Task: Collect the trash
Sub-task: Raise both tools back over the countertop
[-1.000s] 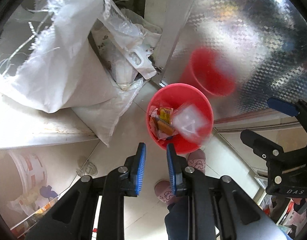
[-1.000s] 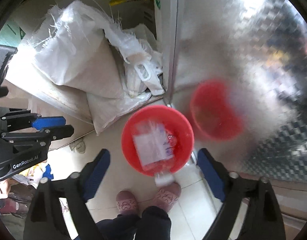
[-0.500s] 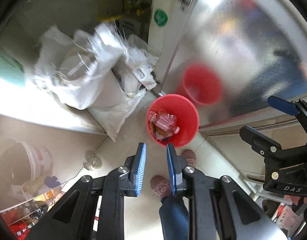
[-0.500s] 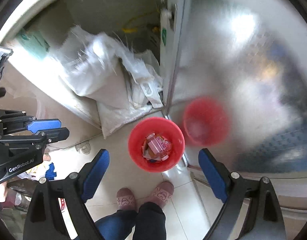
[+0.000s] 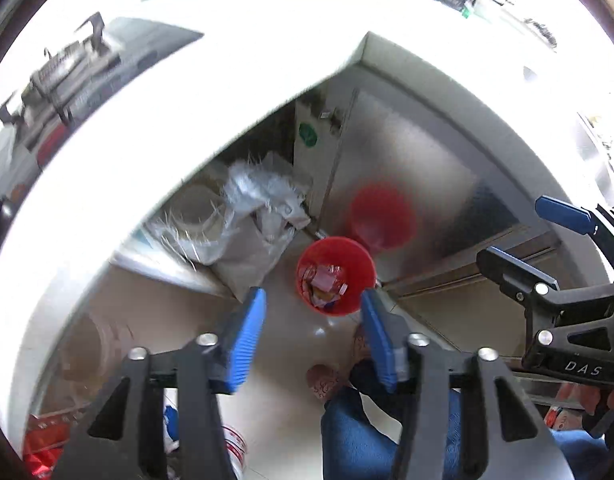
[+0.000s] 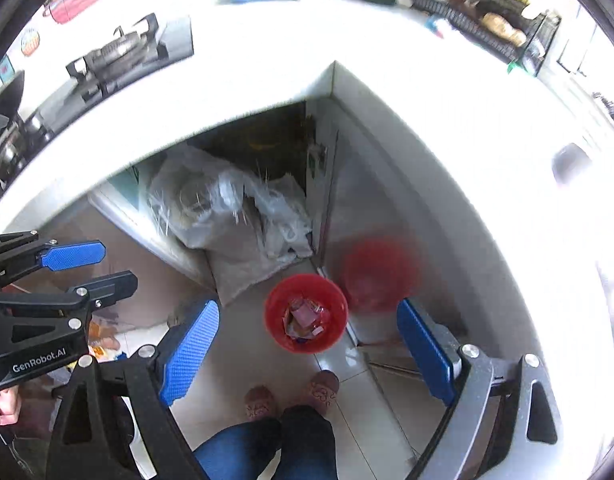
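**A:** How many of each thing were there?

**B:** Two grippers, one red bin, two slippered feet, and one heap of white sacks. The left gripper [image 5: 313, 320] had its blue pads parted with nothing between them; its jaws had just been opening. The right gripper [image 6: 309, 354] had its pads spread wide, also with nothing between them. A blurred red patch on the shiny metal door [image 6: 391, 216] was only the bin's reflection, not a second bin.

**A:** What did the bin look like, and where was it?

**B:** The red bin [image 6: 275, 312] was round and open-topped, standing upright on the pale tiled floor [image 6: 235, 344]. Inside lay crumpled wrappers [image 6: 305, 316], pink, orange and white. It sat far below both grippers, seen in the gap just beyond each pair of fingertips, touched by neither.

**A:** What else was around?

**B:** Beyond the bin from the fingertips, the white sacks [image 6: 227, 216] slumped against it at the mouth of an open cupboard. The metal door stood just right of the bin. A white countertop [image 6: 267, 80] curved beyond that, carrying a gas stove [image 6: 119, 56] to the left. On the near side of the bin, under the fingers, were the person's slippers [image 6: 291, 394] and blue trouser legs [image 6: 267, 448]. Nothing stood between the fingers and the bin.
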Motion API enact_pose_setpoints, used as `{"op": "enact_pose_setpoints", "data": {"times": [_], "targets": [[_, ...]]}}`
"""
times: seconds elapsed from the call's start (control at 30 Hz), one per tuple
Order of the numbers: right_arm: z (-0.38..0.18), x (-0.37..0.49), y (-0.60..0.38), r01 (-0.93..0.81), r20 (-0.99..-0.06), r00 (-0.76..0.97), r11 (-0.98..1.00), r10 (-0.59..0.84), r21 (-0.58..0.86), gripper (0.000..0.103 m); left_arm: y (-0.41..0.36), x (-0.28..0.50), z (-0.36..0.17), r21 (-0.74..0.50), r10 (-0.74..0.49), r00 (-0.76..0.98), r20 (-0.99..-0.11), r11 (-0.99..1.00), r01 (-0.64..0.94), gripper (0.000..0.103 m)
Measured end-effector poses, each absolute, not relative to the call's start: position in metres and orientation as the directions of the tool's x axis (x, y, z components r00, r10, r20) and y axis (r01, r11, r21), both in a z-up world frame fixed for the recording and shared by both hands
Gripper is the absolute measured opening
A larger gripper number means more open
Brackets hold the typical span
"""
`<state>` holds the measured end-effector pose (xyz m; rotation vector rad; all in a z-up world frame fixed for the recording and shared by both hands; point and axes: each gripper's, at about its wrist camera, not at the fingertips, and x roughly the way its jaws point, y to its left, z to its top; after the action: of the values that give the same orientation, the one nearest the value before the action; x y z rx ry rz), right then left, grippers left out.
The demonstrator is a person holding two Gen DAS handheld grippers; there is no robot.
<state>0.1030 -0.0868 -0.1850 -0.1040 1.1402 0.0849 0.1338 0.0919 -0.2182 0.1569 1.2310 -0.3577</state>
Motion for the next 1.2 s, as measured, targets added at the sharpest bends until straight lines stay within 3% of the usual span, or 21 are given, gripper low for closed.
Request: {"op": "enact_pose_setpoints", "data": {"times": [0.23,0.5,1.2], "targets": [[-0.147,0.103,-0.092,-0.099,-0.892,0.452,0.993,-0.007,-0.057,0.09,0.084,0.143,-0.174,-0.059,-0.209,0.323,-0.923,0.907,0.418,0.059],[-0.124,0.114,-0.107,-0.047,-0.876,0.481,0.997,-0.038,-0.068,0.09,0.062,0.165,-0.149,-0.062,-0.236,0.334,-0.912,0.888,0.457,0.073],[-0.093,0.245,-0.199,-0.029,-0.846,0.531,0.998,-0.036,-0.061,0.09,-0.041,0.318,-0.124,-0.051,-0.251,0.384,-0.889,0.886,0.461,0.073]]}}
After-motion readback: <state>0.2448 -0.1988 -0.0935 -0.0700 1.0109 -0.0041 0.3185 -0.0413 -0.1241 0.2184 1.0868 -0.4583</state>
